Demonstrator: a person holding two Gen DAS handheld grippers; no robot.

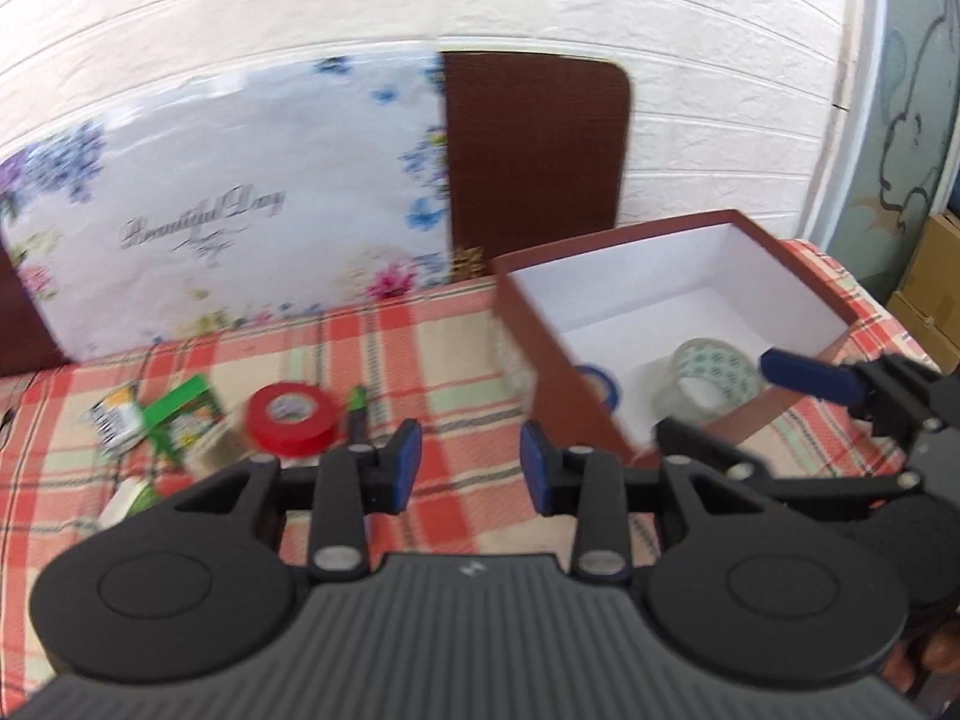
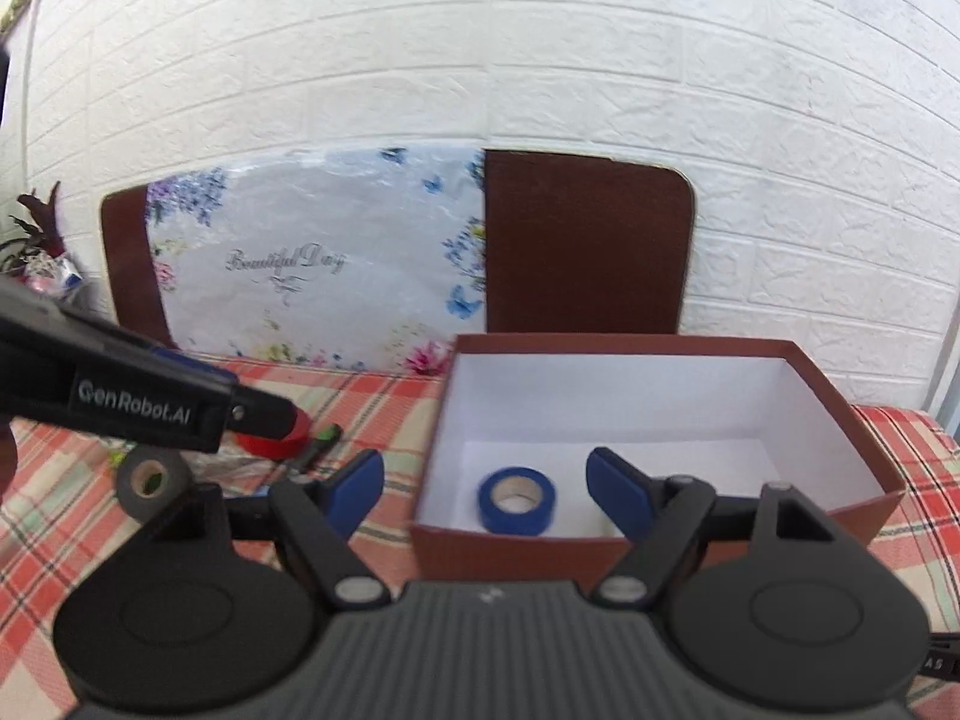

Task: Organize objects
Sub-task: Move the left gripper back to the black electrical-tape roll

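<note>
A brown box with a white inside stands on the plaid cloth; it also shows in the right wrist view. A blue tape roll and a clear patterned tape roll lie inside it. My right gripper is open and empty over the box's near wall, also visible in the left wrist view. My left gripper is open and empty above the cloth, left of the box. A red tape roll, a black tape roll and small packets lie on the cloth to the left.
A floral board and a brown lid lean on the white brick wall behind the table. A green-tipped pen lies beside the red roll. Cardboard boxes stand at the far right.
</note>
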